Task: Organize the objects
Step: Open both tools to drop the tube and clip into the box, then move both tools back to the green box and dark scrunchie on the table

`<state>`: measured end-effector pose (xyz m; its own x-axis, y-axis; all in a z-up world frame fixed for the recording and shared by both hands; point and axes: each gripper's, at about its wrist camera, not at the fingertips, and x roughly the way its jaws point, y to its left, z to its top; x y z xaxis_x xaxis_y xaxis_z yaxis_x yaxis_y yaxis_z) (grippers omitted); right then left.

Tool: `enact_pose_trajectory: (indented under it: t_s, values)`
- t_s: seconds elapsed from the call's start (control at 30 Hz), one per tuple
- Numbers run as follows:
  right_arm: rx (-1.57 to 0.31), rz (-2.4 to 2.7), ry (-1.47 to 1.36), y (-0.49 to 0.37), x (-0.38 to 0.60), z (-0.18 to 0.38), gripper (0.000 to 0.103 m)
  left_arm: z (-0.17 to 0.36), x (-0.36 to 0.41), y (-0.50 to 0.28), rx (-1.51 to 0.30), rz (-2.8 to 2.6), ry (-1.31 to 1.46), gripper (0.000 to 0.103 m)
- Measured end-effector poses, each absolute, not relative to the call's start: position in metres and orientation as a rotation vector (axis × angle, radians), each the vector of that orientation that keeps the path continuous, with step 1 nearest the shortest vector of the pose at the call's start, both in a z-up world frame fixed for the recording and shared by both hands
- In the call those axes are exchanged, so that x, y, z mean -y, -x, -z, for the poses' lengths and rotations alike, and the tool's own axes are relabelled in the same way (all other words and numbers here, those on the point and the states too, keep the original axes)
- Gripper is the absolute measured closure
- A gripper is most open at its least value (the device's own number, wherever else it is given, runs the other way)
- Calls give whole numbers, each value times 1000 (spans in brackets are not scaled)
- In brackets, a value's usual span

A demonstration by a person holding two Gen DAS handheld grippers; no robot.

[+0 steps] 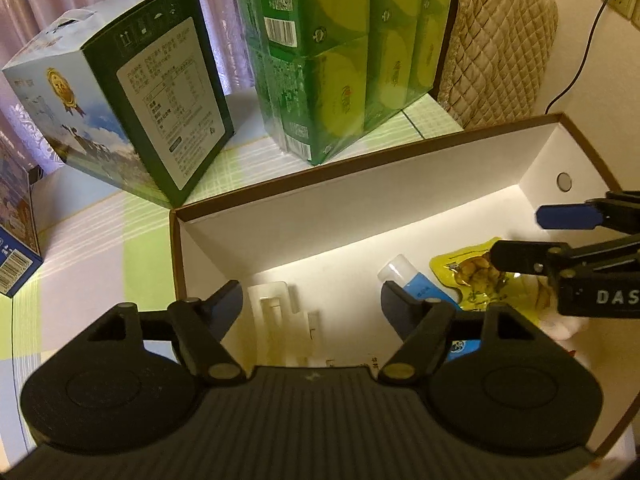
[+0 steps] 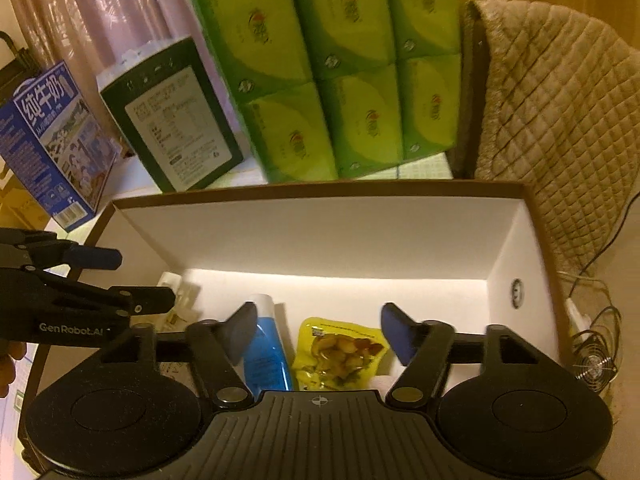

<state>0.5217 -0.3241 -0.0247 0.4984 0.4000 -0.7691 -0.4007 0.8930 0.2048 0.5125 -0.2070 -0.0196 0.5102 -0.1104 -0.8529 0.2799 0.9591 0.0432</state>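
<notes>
An open white box with a brown rim (image 1: pixel 360 160) (image 2: pixel 320 192) lies on the table. Inside it are a blue and white tube (image 1: pixel 420 284) (image 2: pixel 266 356), a yellow snack pouch (image 1: pixel 476 276) (image 2: pixel 340 354) and a cream plastic piece (image 1: pixel 276 312) (image 2: pixel 180 292). My left gripper (image 1: pixel 312 308) hangs open above the cream piece, holding nothing. My right gripper (image 2: pixel 318 332) is open over the tube and the pouch, also holding nothing. Each gripper shows in the other's view: the right one (image 1: pixel 520 240) and the left one (image 2: pixel 140 280).
Behind the box stand a green pack of tissues (image 1: pixel 340 60) (image 2: pixel 340 72), a dark green carton (image 1: pixel 156 108) (image 2: pixel 172 116) and a blue milk carton (image 1: pixel 16 240) (image 2: pixel 56 140). A quilted cover (image 1: pixel 496 40) (image 2: pixel 560 120) is at the right, with a cable and a small fan (image 2: pixel 596 368).
</notes>
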Motion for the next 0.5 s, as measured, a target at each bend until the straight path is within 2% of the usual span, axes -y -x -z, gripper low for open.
enact_pose_trajectory:
  t_s: [0.07, 0.5]
  values:
    - [-923, -477, -5, -517, 329, 20, 30, 17, 206, -508, -1004, 239, -177, 23]
    - [-843, -454, -67, -472, 360, -17, 24, -21, 201, -459, -929, 289, -140, 20]
